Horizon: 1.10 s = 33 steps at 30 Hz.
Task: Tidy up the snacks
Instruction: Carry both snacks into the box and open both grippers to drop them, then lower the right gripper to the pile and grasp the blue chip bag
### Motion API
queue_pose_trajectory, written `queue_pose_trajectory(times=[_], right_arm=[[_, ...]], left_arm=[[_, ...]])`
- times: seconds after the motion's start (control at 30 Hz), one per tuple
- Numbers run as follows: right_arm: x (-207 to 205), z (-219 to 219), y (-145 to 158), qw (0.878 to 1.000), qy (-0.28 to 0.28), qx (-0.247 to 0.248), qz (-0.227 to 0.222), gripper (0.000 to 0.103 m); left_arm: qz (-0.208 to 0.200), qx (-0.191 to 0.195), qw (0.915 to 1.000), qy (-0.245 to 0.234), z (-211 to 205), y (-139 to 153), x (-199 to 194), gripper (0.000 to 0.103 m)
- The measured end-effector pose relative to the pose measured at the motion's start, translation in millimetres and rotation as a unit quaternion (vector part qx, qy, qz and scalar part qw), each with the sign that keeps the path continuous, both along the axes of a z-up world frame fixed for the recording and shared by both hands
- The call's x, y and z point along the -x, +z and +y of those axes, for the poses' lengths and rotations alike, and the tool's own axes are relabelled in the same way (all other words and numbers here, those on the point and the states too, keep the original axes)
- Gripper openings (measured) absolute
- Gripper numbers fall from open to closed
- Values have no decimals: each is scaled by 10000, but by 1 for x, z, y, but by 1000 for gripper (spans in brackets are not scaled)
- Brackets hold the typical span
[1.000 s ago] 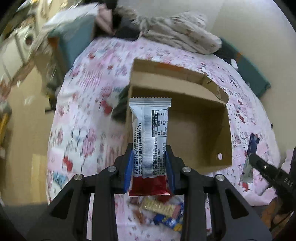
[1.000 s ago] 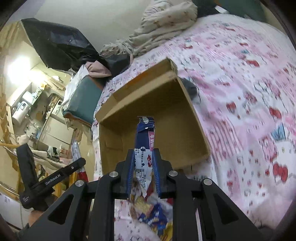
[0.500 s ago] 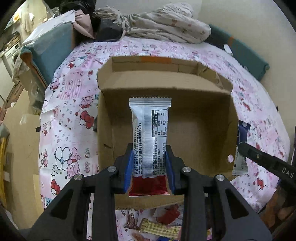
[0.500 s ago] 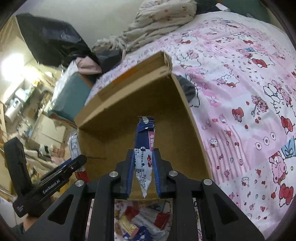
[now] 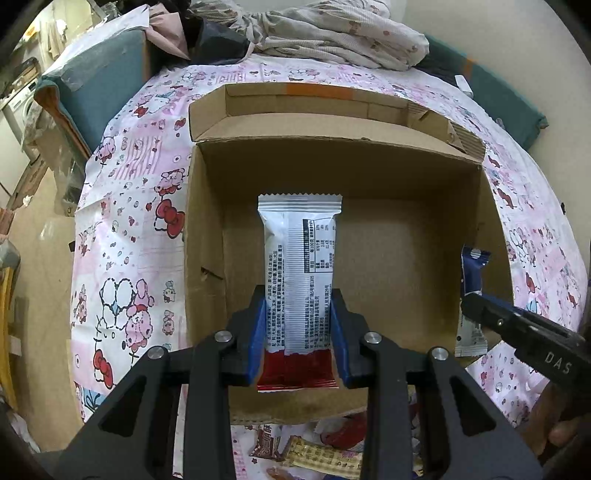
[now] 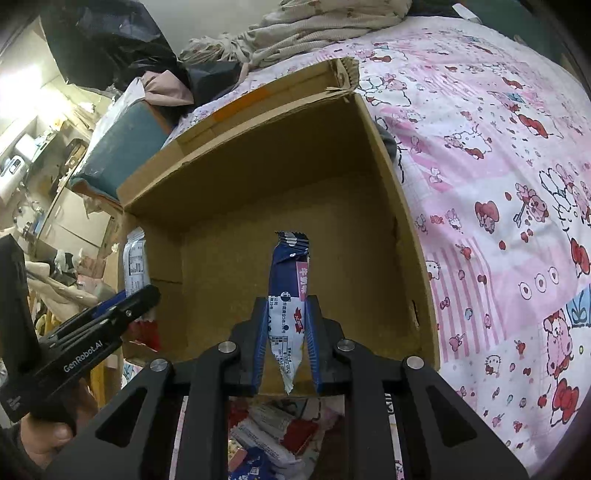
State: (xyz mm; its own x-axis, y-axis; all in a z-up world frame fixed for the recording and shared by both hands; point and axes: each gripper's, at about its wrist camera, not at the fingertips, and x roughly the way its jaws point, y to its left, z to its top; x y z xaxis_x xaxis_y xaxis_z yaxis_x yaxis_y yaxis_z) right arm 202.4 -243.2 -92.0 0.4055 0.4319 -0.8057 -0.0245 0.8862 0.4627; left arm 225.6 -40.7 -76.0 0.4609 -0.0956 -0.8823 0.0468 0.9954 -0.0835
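Note:
An open cardboard box (image 5: 495, 229) lies on the bed, its inside bare; it also shows in the right wrist view (image 6: 402, 221). My left gripper (image 5: 299, 306) is shut on a silver and red snack bar (image 5: 299, 258), held upright over the box's near part. My right gripper (image 6: 286, 310) is shut on a blue and white snack packet (image 6: 288, 280), held over the box's near right part. The right gripper (image 5: 517, 325) with its blue packet (image 5: 472, 273) shows at the right in the left wrist view. The left gripper (image 6: 122, 306) shows at the left in the right wrist view.
Several loose snack packets (image 5: 317, 450) lie on the pink Hello Kitty bedsheet (image 5: 125, 229) just in front of the box. Crumpled bedding (image 5: 332, 33) and a black bag (image 6: 110, 40) lie beyond the box. A teal box (image 5: 96, 81) stands at the bed's left edge.
Both grippers have moved forward with their snacks, from in front of the box to over its open inside. The box now fills most of each view.

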Motion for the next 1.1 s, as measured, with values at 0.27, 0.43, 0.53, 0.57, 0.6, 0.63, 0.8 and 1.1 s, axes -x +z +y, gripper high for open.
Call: queue_pose_trajectory(times=[0.27,0.43,0.53,0.57,0.6,0.63,0.8,1.1], right_arm=[[1,0,6,9998,-20,-153,-150,22],[2,-2,13,9991,-50,-303,-288,24],[2,-6,17,9989,-122,-287,-358,24],[3,-8,19,9987,-153,-288,-394,26],[3,-9,20,9986,-175,-297,-410,31],[4,-10,22,9984,-196,-319,-417,36],[12,-11,38,9959,-347,-274,-795,79],[32,-10,47,9967,-329,160,-724,79]], left_arm=[[-102,4,9999,-21,0,2,1,28],[-225,-83,9996,-116,-3,8,6,44],[-398,-61,9991,-139,-4,16,11,73],[-452,-48,9989,-125,-3,19,13,83],[-534,-29,9985,-100,-2,22,15,85],[-578,-6,9983,-86,-2,25,17,87],[-619,91,9980,29,6,34,22,88],[-674,-29,9976,147,23,44,46,88]])
